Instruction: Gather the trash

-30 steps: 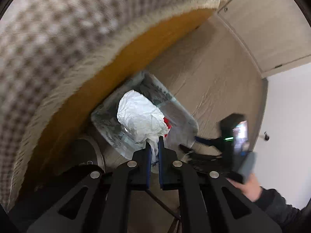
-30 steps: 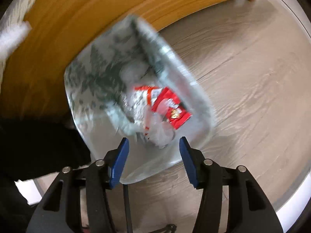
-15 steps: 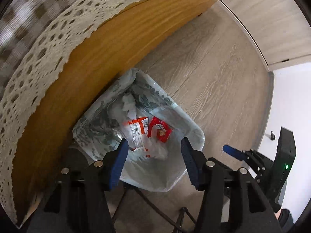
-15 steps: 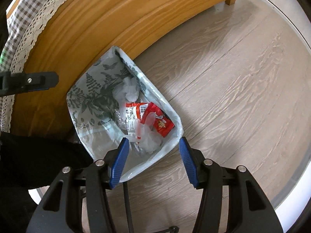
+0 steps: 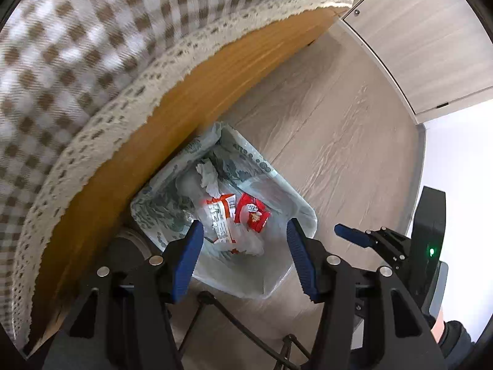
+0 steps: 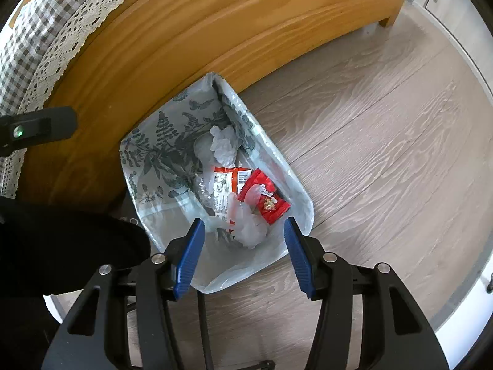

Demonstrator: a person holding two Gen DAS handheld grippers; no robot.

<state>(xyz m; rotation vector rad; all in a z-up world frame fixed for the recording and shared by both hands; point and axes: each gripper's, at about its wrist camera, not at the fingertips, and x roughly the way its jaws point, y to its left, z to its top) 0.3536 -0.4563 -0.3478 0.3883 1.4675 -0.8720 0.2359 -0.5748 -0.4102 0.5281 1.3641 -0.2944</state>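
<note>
Pale wood-plank floor (image 6: 385,160), leaf-printed plastic-lined trash bin (image 6: 172,141) against the orange wooden table side (image 6: 215,30), crumpled white tissue (image 6: 225,146) and red snack wrappers (image 6: 268,200) inside the bin, left gripper (image 5: 245,257) and right gripper (image 6: 243,256) above the bin, jaws spread, empty.

bin (image 6: 172,141) mouth: open above | table edge (image 6: 215,30): overhangs one side | floor (image 6: 385,154): bare opposite

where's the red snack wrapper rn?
In both wrist views the red snack wrapper lies inside the lined trash bin, on the side toward the open floor, beside a red-and-white wrapper and below a crumpled tissue.
</note>
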